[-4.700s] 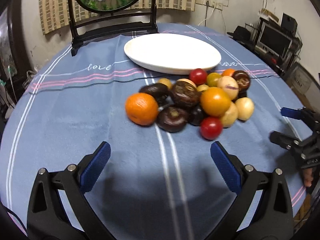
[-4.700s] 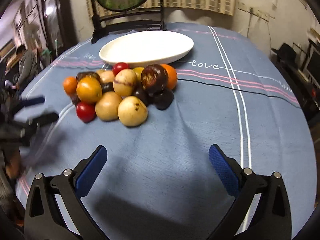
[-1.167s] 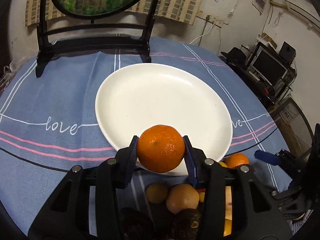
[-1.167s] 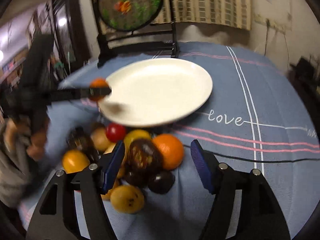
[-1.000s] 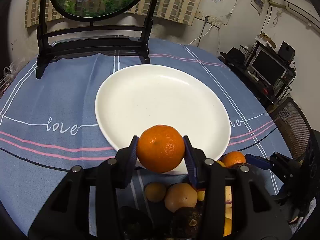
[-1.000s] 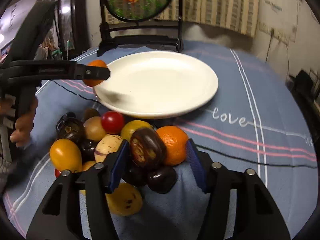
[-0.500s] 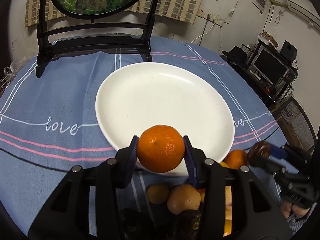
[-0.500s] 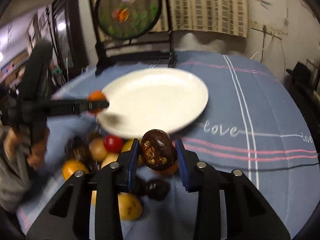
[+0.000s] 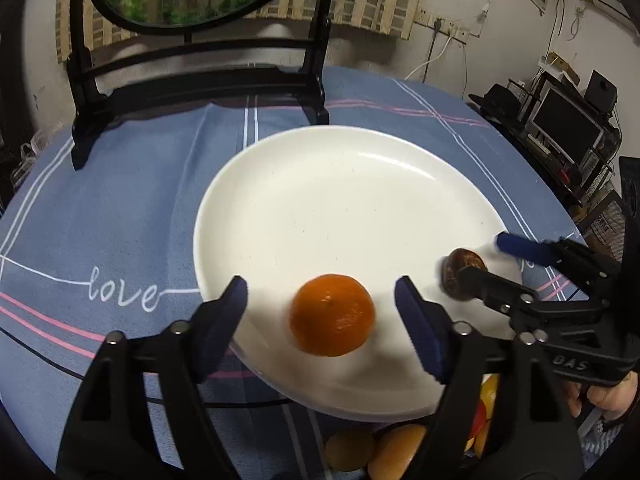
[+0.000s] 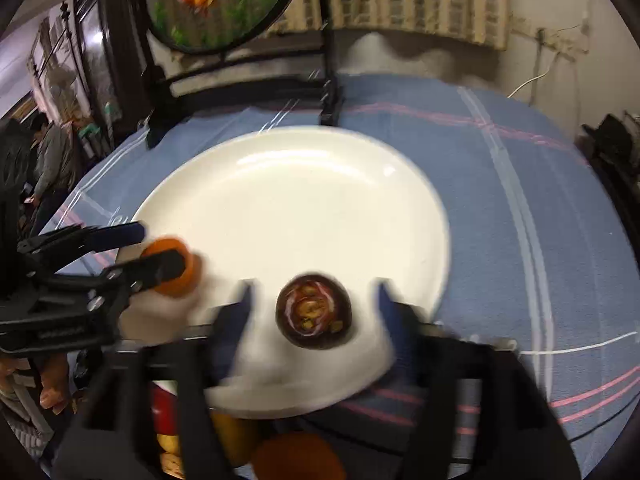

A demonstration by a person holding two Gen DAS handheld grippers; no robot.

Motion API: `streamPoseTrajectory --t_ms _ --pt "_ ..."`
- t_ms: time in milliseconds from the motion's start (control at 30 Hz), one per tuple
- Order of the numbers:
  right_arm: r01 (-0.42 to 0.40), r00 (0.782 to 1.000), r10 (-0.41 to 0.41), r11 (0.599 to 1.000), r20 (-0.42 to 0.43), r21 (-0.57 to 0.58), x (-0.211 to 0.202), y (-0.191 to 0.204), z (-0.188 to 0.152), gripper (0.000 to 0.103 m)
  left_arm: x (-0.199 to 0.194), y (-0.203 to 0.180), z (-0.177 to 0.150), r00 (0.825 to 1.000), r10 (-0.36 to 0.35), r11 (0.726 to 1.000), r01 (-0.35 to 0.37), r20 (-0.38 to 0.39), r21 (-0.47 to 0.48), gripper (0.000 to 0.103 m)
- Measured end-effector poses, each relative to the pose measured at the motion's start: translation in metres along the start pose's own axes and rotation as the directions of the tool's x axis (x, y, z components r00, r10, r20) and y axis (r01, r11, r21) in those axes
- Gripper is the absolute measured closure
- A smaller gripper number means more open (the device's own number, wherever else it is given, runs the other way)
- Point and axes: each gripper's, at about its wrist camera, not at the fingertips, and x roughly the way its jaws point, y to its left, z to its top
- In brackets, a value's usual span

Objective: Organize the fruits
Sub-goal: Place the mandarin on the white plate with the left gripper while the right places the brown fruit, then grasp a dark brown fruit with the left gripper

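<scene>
The white plate (image 9: 340, 200) (image 10: 296, 200) fills the middle of both views. An orange (image 9: 332, 314) rests on its near part between the pads of my left gripper (image 9: 321, 286), whose jaws are opening and stand clear of it on both sides. A dark brown round fruit (image 10: 314, 312) sits on the plate's near right part inside my right gripper (image 10: 314, 292), jaws also opening, pads blurred and apart from it. Each view shows the other gripper from the side: the right gripper (image 9: 486, 258) around the dark fruit (image 9: 460, 272), the left gripper (image 10: 154, 248) around the orange (image 10: 176, 268).
The remaining fruit pile (image 9: 376, 452) (image 10: 296, 460) lies just short of the plate's near rim, mostly hidden by the grippers. A black stand with a round painted screen (image 9: 200, 80) occupies the far table edge. A person (image 10: 52, 160) stands beyond the table's left side.
Both grippers have moved forward over the plate and opened. The left has let go of the orange, the right of the dark fruit it lifted from the pile; both fruits now rest on the plate.
</scene>
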Motion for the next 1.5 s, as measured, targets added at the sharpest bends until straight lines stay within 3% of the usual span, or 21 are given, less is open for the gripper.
streamPoseTrajectory --t_ms 133,167,200,233,300,333,367,400,433,600,700,867,1000,1100,1200,1233,1267,1300,1333,1433,1500 --pt "0.002 0.991 -0.002 1.0 0.134 0.004 -0.042 -0.005 0.003 0.024 -0.019 0.004 -0.001 0.999 0.018 1.0 -0.017 0.035 -0.007 0.013" --pt "-0.037 0.974 0.031 0.999 0.226 0.023 -0.071 -0.008 0.002 0.023 -0.025 0.006 -0.003 0.998 0.031 1.0 -0.031 0.048 -0.006 0.012" --pt "-0.064 0.958 0.053 0.997 0.283 0.03 -0.088 -0.01 0.0 0.009 -0.033 0.008 -0.005 0.997 0.041 0.999 -0.041 0.062 -0.006 0.012" --pt "-0.105 0.919 0.085 0.994 0.385 0.031 -0.116 -0.013 -0.01 0.001 -0.045 0.011 -0.011 0.995 0.052 0.999 -0.051 0.081 -0.01 0.009" --pt "-0.145 0.867 0.123 0.989 0.483 0.009 -0.143 -0.014 -0.032 0.001 -0.065 0.016 -0.023 0.991 0.065 0.998 -0.062 0.114 -0.032 0.002" --pt "-0.136 0.875 0.119 0.991 0.468 0.002 -0.145 -0.013 -0.042 0.001 -0.078 0.019 -0.034 0.988 0.066 0.997 -0.06 0.139 -0.051 0.002" --pt "-0.106 0.921 0.098 0.994 0.378 0.0 -0.139 -0.01 -0.052 0.001 -0.086 0.02 -0.045 0.986 0.061 0.997 -0.053 0.153 -0.059 0.002" --pt "-0.067 0.949 0.057 0.998 0.311 0.021 -0.134 -0.009 -0.061 0.001 -0.093 0.019 -0.055 0.986 0.053 0.997 -0.044 0.158 -0.056 0.002" --pt "-0.066 0.955 0.053 0.997 0.293 0.034 -0.137 -0.008 -0.073 0.001 -0.1 0.016 -0.067 0.987 0.05 0.998 -0.044 0.153 -0.043 0.002" --pt "-0.097 0.924 0.085 0.995 0.373 0.013 -0.17 0.007 -0.111 0.001 -0.118 -0.002 -0.112 0.987 0.047 0.999 -0.047 0.154 0.002 0.002" --pt "-0.079 0.908 0.075 0.997 0.412 -0.007 -0.176 0.017 -0.127 0.001 -0.125 -0.019 -0.129 0.974 0.12 0.987 -0.137 0.193 0.079 0.002" --pt "-0.065 0.919 0.069 0.998 0.389 -0.024 -0.171 0.02 -0.124 0.001 -0.118 -0.02 -0.131 0.973 0.151 0.98 -0.17 0.176 0.099 0.002" --pt "-0.094 0.932 0.084 0.995 0.354 0.013 -0.164 0.013 -0.124 0.001 -0.11 -0.028 -0.132 0.989 0.081 0.983 -0.099 0.124 0.152 0.002" --pt "-0.127 0.935 0.107 0.991 0.339 0.038 -0.163 0.009 -0.124 0.001 -0.1 -0.035 -0.127 0.982 0.133 0.967 -0.159 0.136 0.2 0.002" --pt "-0.139 0.936 0.116 0.989 0.333 0.047 -0.162 0.008 -0.124 0.001 -0.084 -0.035 -0.121 0.987 0.125 0.965 -0.145 0.101 0.221 0.002" --pt "-0.136 0.937 0.113 0.99 0.331 0.048 -0.161 0.008 -0.125 0.001 -0.083 -0.034 -0.117 0.985 0.135 0.962 -0.156 0.108 0.224 0.002" --pt "-0.136 0.938 0.112 0.99 0.329 0.049 -0.161 0.008 -0.125 0.001 -0.081 -0.034 -0.116 0.975 0.189 0.95 -0.212 0.121 0.23 0.002" --pt "-0.137 0.938 0.113 0.989 0.327 0.051 -0.161 0.007 -0.125 0.001 -0.079 -0.032 -0.116 0.952 0.274 0.925 -0.3 0.138 0.233 0.002" --pt "-0.138 0.939 0.113 0.989 0.324 0.055 -0.16 0.007 -0.125 0.001 -0.079 -0.028 -0.115 0.944 0.3 0.919 -0.325 0.139 0.224 0.002" --pt "-0.141 0.941 0.113 0.988 0.318 0.067 -0.16 0.005 -0.125 0.001 -0.088 -0.005 -0.117 0.97 0.219 0.963 -0.232 0.101 0.138 0.002" --pt "-0.148 0.94 0.119 0.987 0.321 0.069 -0.161 0.004 -0.126 0.001 -0.093 -0.003 -0.12 0.982 0.162 0.977 -0.173 0.095 0.127 0.002"
